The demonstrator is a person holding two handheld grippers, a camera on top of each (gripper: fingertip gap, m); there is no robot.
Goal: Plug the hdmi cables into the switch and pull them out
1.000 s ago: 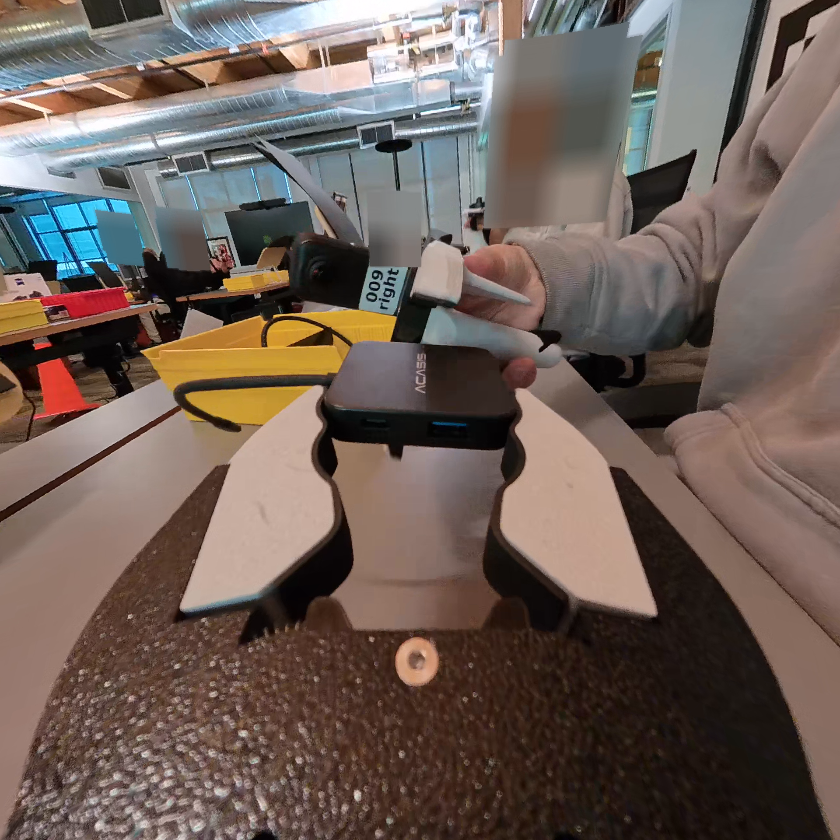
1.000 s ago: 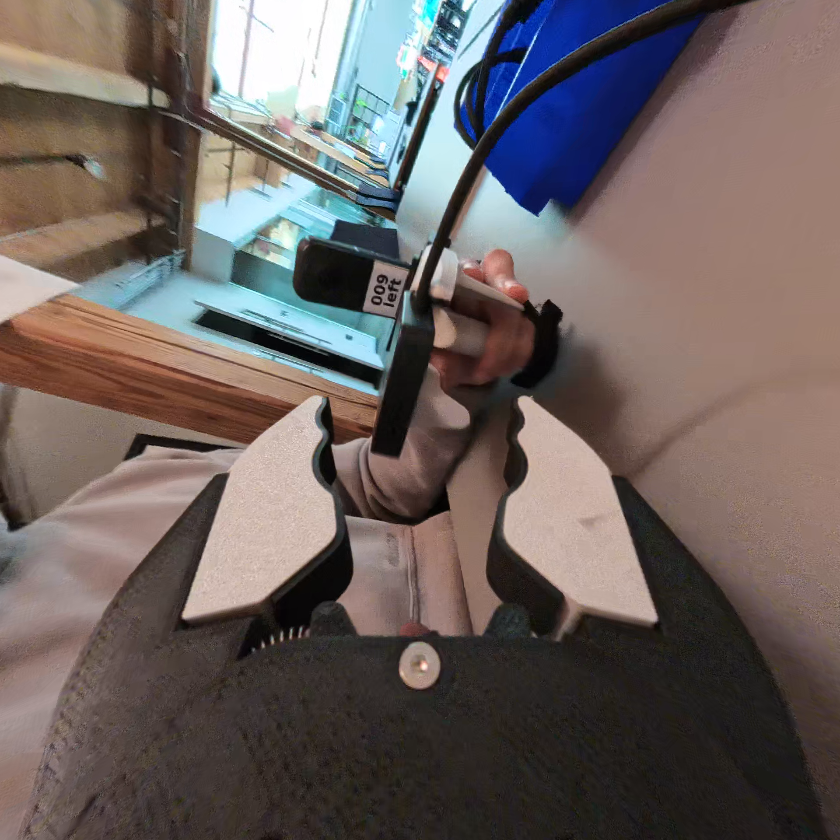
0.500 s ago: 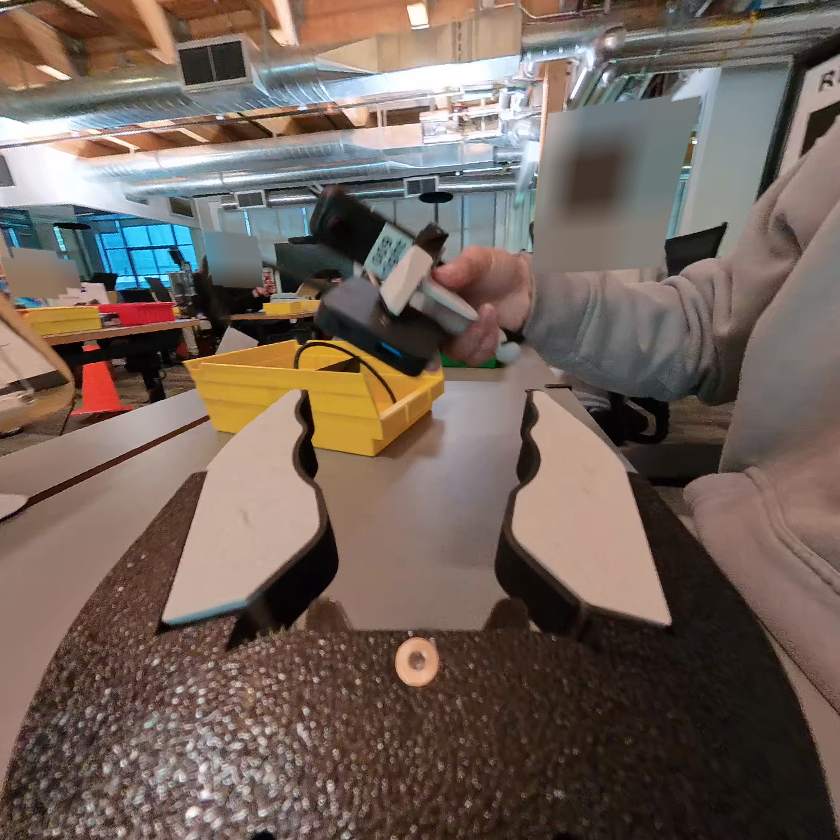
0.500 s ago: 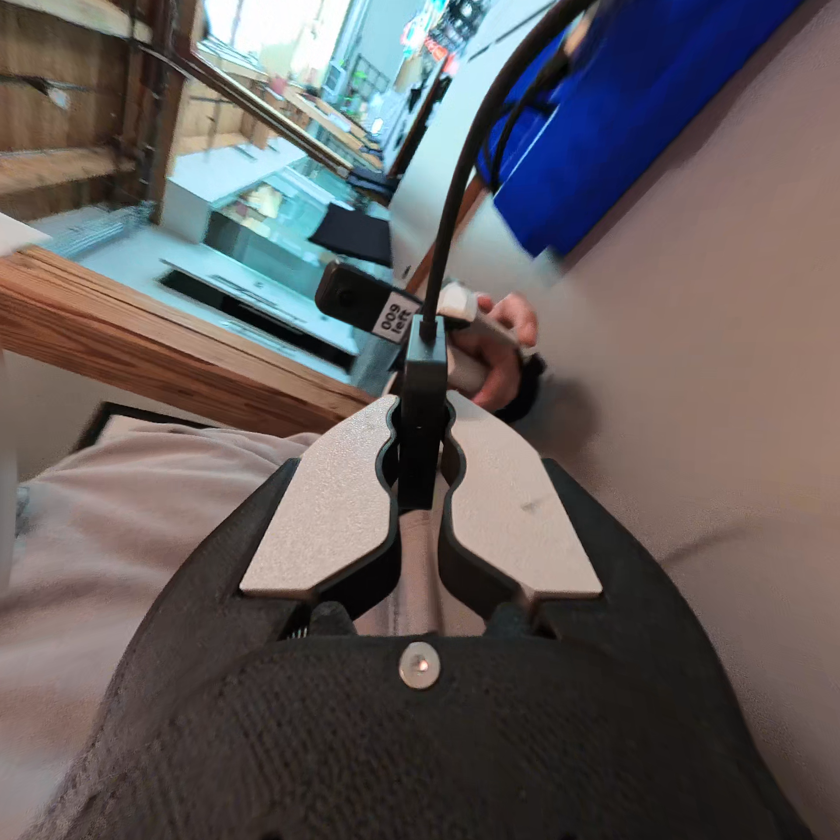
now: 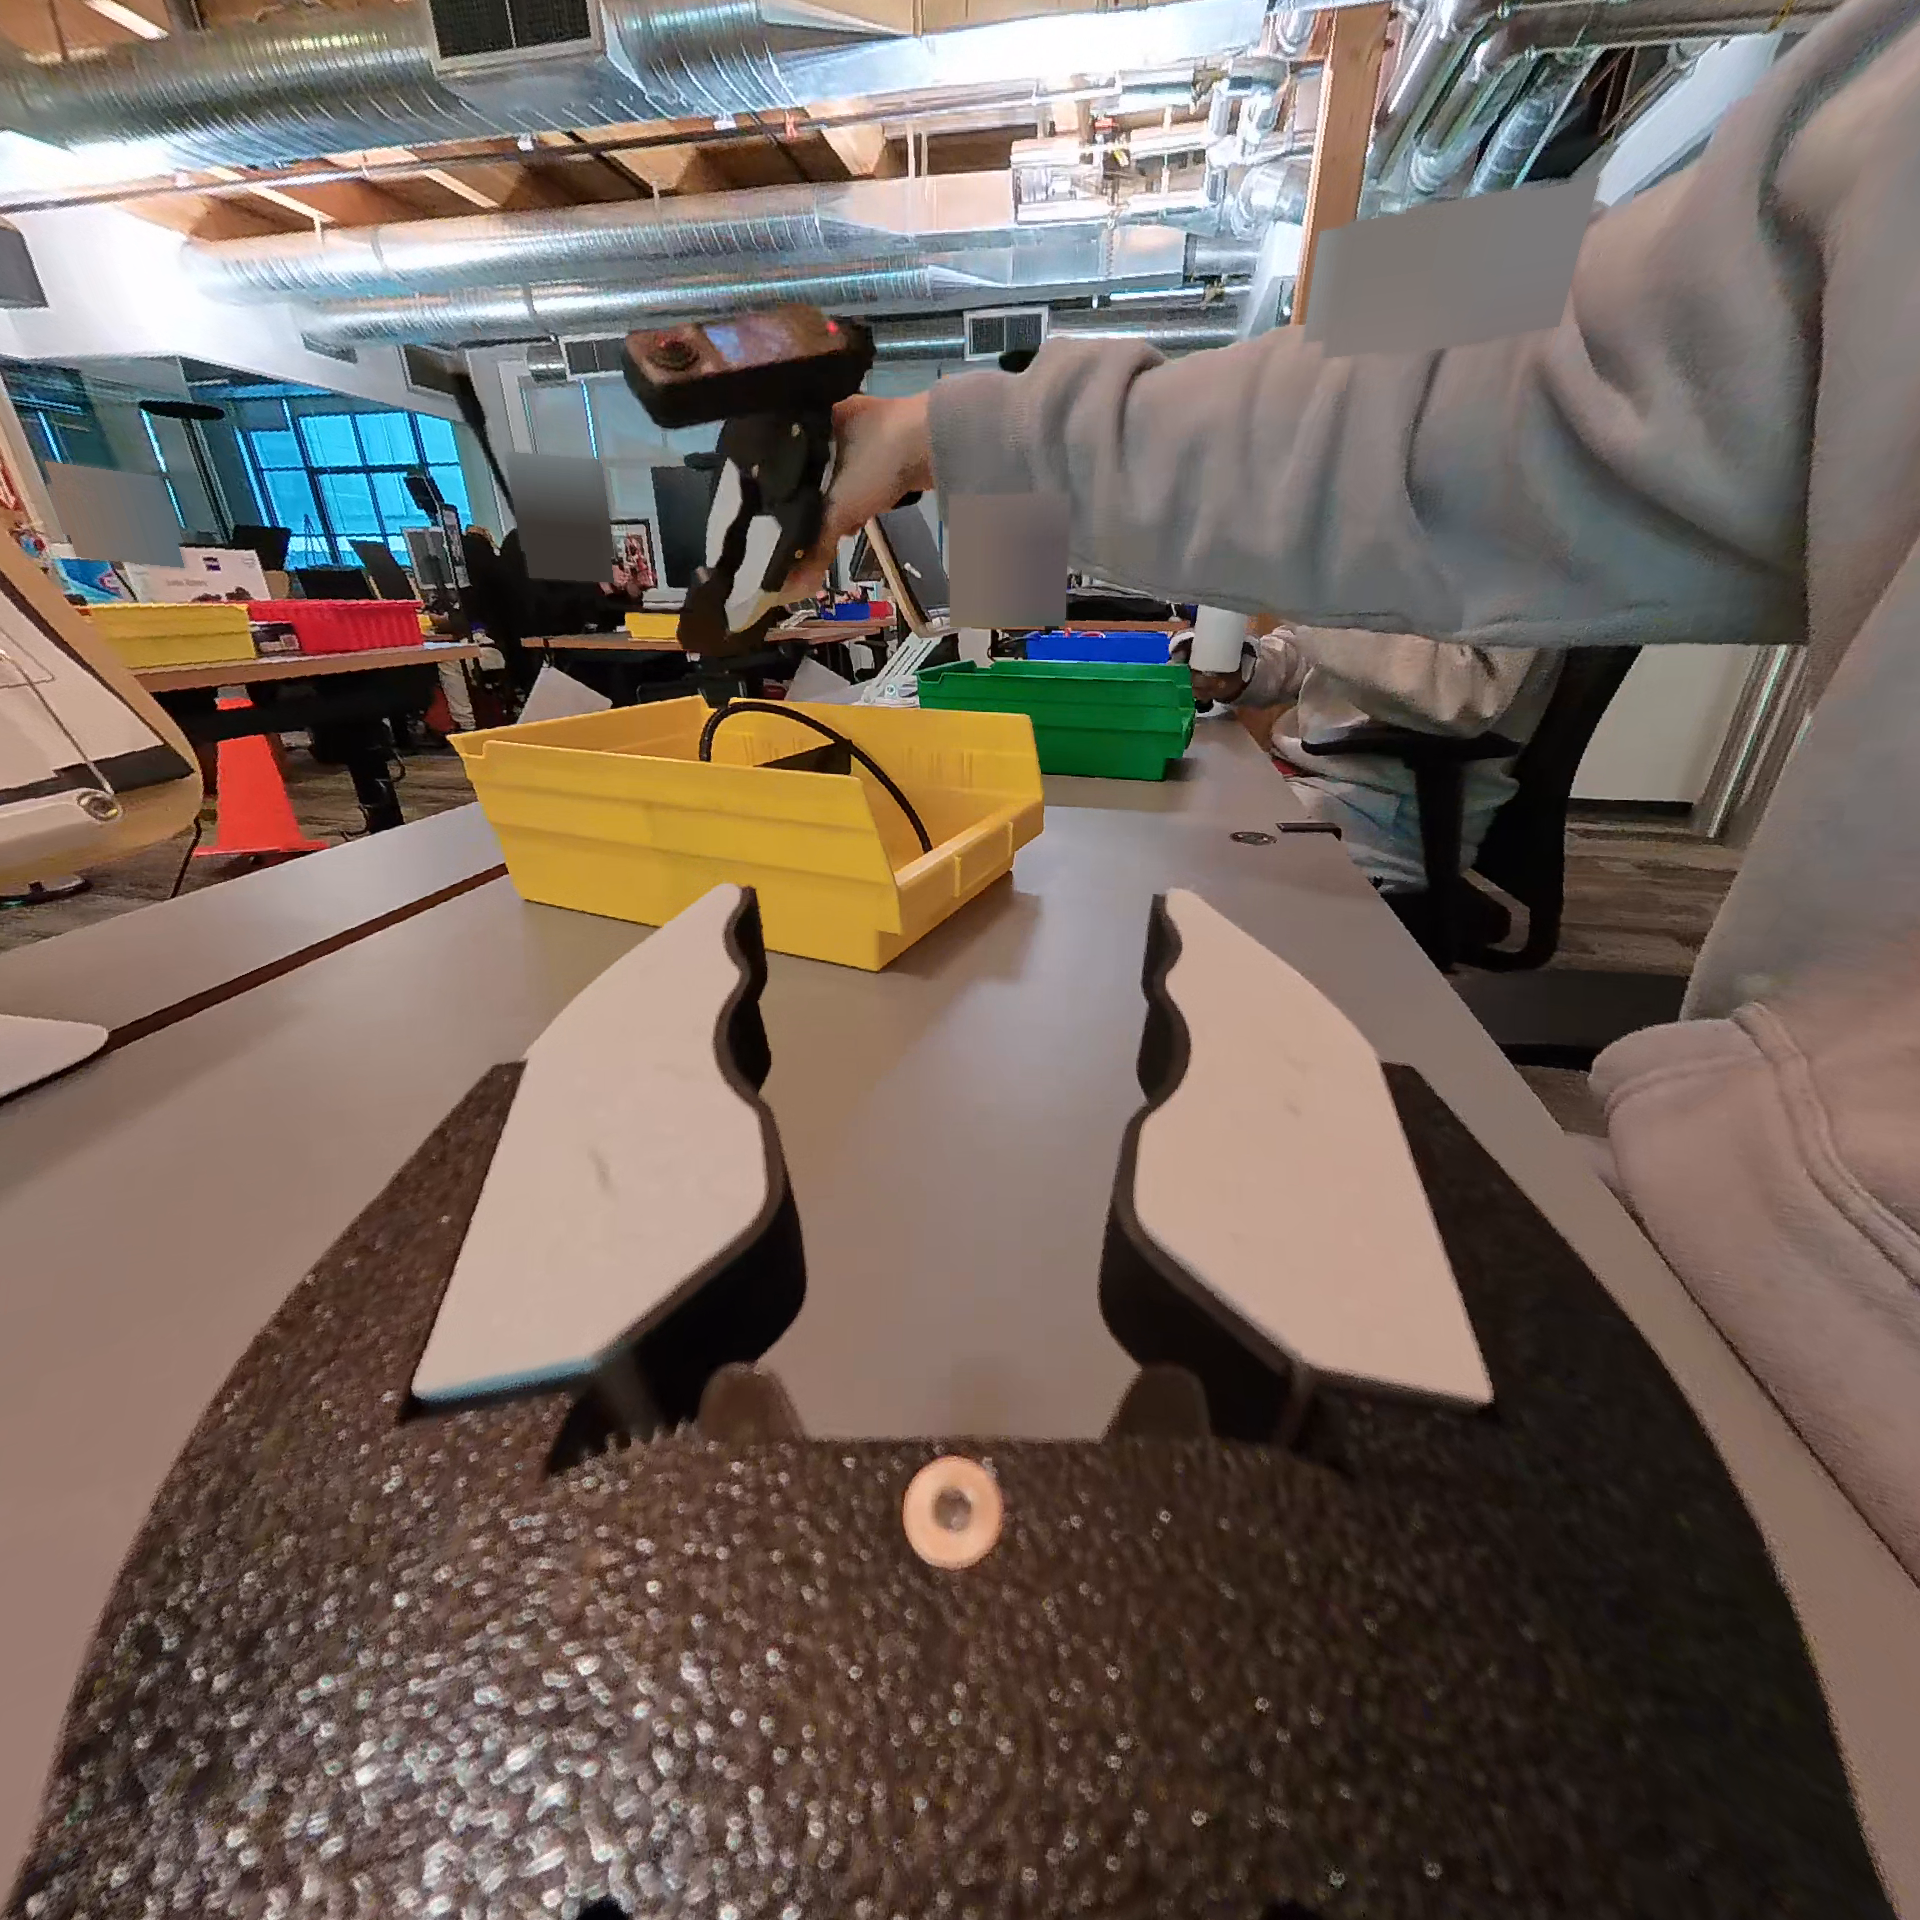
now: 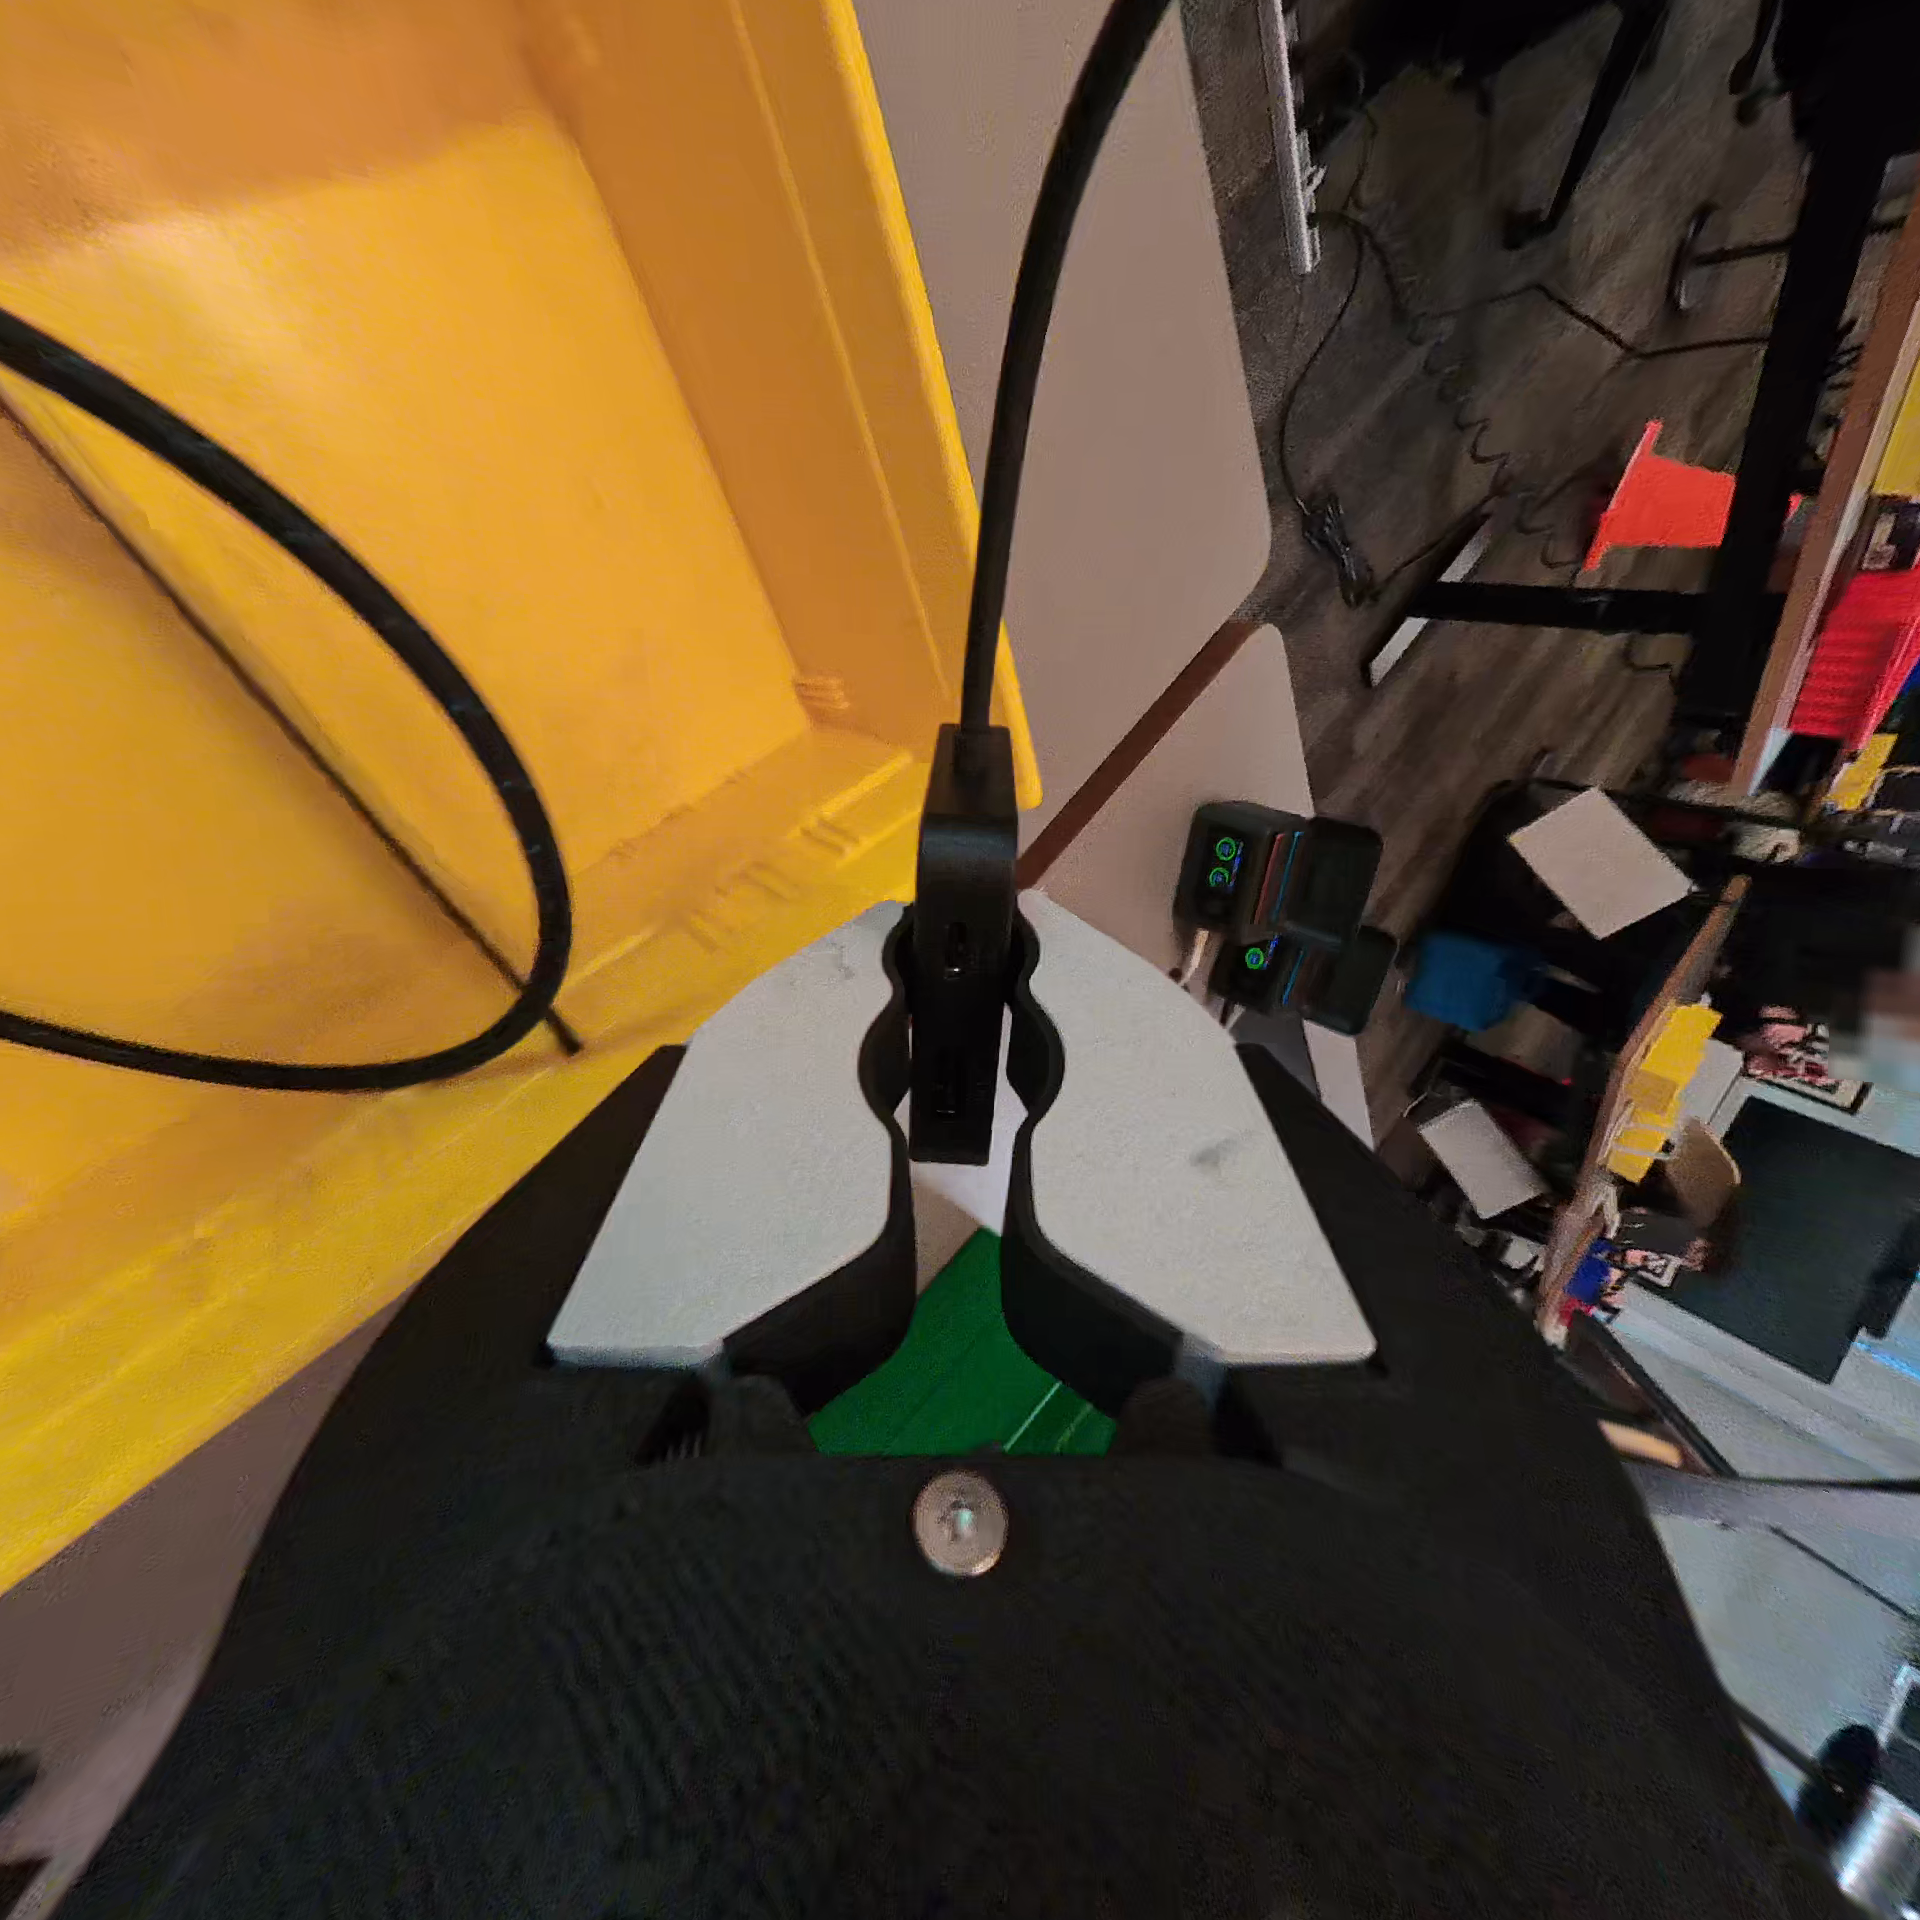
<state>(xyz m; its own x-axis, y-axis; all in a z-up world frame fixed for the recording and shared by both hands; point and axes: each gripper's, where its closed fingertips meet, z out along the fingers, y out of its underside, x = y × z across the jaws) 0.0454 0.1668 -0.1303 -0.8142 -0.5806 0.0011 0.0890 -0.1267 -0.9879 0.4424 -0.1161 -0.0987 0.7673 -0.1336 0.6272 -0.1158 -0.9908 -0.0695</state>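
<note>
Left wrist view shows the left hand-held gripper point(image 5: 951, 925) low over the grey surface point(image 5: 312, 1029), its two fingers spread wide with nothing between them. Ahead of it a yellow bin point(image 5: 748, 831) stands on the surface with a loop of black cable point(image 5: 878, 774) inside, and a green bin point(image 5: 1060, 712) sits just behind it. Above the yellow bin, a person's hand point(image 5: 873, 468) in a grey sleeve holds the right hand-held gripper point(image 5: 727, 613) pointed downward.

Right wrist view shows the right hand-held gripper point(image 6: 961, 914) closed tight on the black switch point(image 6: 961, 935), which stands edge-on between the fingers with small ports along its visible side. The switch's own black cord point(image 6: 1013, 416) runs up out of the frame. Beside it lies the yellow bin point(image 6: 416, 520), the cable point(image 6: 447, 675) curving across its floor.
</note>
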